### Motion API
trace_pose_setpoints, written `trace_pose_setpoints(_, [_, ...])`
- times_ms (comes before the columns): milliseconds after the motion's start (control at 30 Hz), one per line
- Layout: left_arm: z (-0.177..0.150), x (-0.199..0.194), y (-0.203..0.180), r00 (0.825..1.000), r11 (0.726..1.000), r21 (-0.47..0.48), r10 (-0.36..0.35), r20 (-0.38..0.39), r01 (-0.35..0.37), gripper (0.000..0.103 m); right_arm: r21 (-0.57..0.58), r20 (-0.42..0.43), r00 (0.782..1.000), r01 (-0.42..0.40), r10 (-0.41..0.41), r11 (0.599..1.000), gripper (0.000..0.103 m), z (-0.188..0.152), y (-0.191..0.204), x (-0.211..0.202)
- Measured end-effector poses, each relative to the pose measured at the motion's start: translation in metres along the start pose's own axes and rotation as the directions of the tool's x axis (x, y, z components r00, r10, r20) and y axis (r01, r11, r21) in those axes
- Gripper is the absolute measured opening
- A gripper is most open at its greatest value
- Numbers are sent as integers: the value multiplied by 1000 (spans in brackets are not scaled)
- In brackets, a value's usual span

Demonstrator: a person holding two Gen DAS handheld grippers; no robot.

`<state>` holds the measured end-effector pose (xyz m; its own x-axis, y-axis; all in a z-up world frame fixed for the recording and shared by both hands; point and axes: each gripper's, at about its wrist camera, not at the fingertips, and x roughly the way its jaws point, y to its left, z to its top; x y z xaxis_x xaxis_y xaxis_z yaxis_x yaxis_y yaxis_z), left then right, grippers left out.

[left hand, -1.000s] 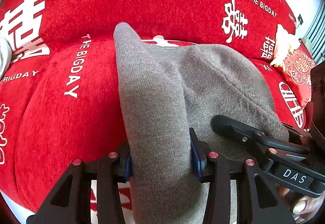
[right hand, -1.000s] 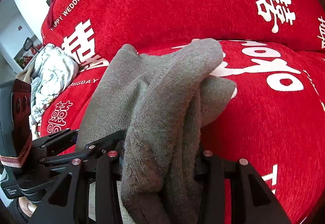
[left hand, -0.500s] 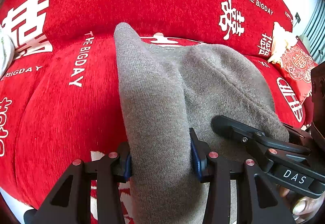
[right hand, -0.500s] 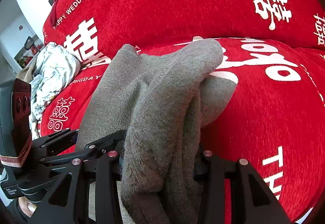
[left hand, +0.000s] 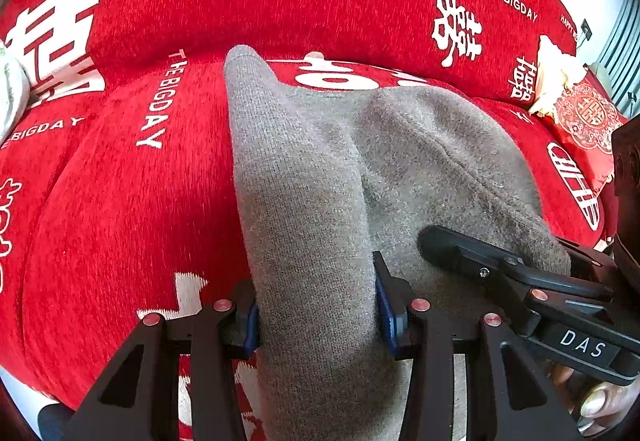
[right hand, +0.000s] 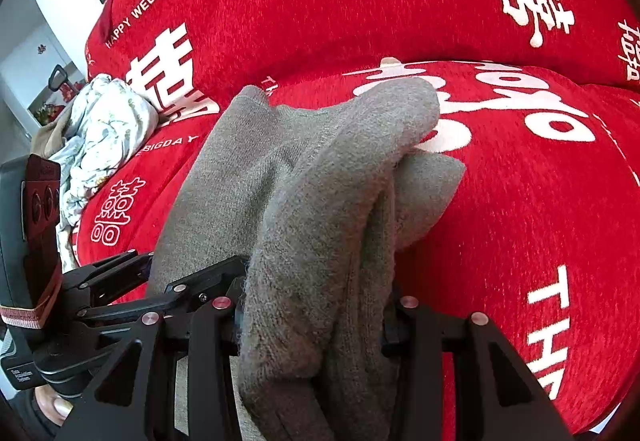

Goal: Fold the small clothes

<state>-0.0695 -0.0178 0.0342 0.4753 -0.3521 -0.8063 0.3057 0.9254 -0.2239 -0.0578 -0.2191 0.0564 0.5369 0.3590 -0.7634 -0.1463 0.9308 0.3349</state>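
Note:
A grey knitted garment [left hand: 312,177] is held up over a red sofa between both grippers. My left gripper [left hand: 316,317] is shut on its left edge, and the cloth drapes forward over the jaws. My right gripper [right hand: 316,309] is shut on a thick folded bunch of the same garment [right hand: 332,201], whose far end hangs over the seat. The right gripper shows in the left wrist view [left hand: 520,281] close on the right. The left gripper shows in the right wrist view [right hand: 120,293] close on the left.
The red sofa cover [left hand: 120,201] with white lettering fills both views. A crumpled white floral cloth [right hand: 100,129] lies at the sofa's left end. A red embroidered cushion [left hand: 584,121] sits at the right end.
Both grippers have drawn back and up a little with the garment; the sofa seat appears lower and farther in both views. The grips are unchanged.

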Motion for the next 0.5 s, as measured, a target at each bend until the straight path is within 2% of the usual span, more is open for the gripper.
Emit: trace_pose_setpoints(500, [-6, 4, 5, 1000, 1000, 1, 2, 1, -2, 47, 17, 9, 1000, -10, 10, 1000, 45, -11, -10, 4])
